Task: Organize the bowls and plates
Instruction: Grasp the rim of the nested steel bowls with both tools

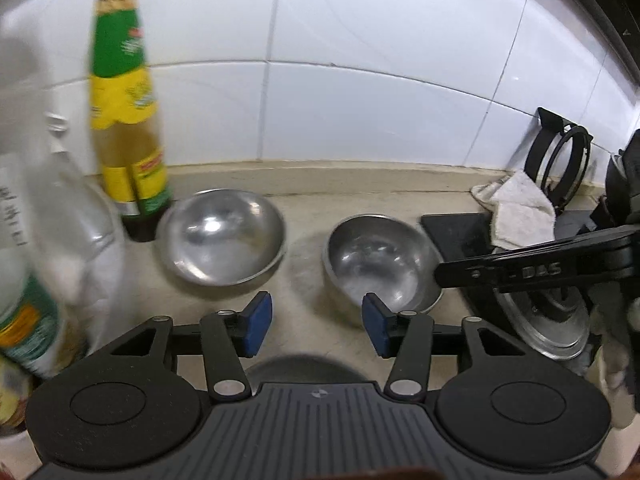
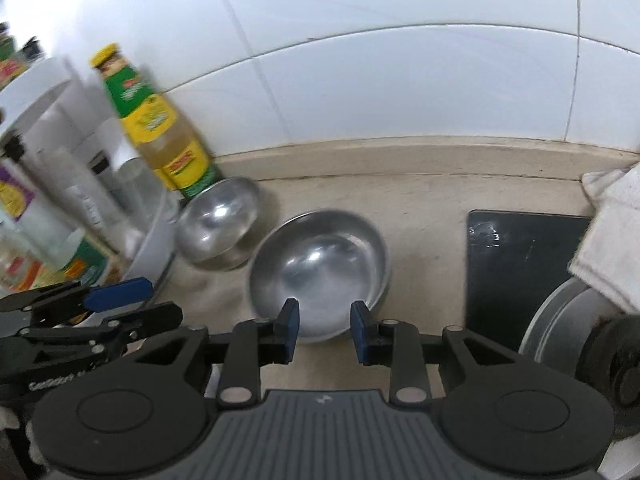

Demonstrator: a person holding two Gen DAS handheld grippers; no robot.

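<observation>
- Bowls, two of steel, sit on the beige counter (image 2: 420, 200) near the tiled wall (image 1: 360, 32); the left bowl (image 1: 222, 236) stands just beside a yellow-labelled sauce bottle (image 1: 124, 92), the right bowl (image 1: 380, 260) a little apart from it.
- At far left, a crowd of bottles and jars (image 2: 36, 208) leans close to the left bowl. I judge that a careless sweep there could knock the sauce bottle over, tall and narrow as it is.
- My left gripper (image 1: 316, 324) has its pads apart with nothing between them, hovering before the gap between both bowls. Approaching off-centre could skid a rim sideways; polished steel likely slips.
- My right gripper (image 2: 324, 332) has its pads a small way apart, empty, lined up on the near rim of the right bowl (image 2: 320, 268). I cannot tell whether they touch it. A shallow pinch on that thin rim may let the bowl tilt and drop.
- At right, a black glass hob (image 2: 520, 272), a white cloth (image 2: 608, 240) and a metal lid (image 2: 560, 320) lie near; swinging a lifted bowl that way risks a clash. My two grippers also work close together and could collide.
</observation>
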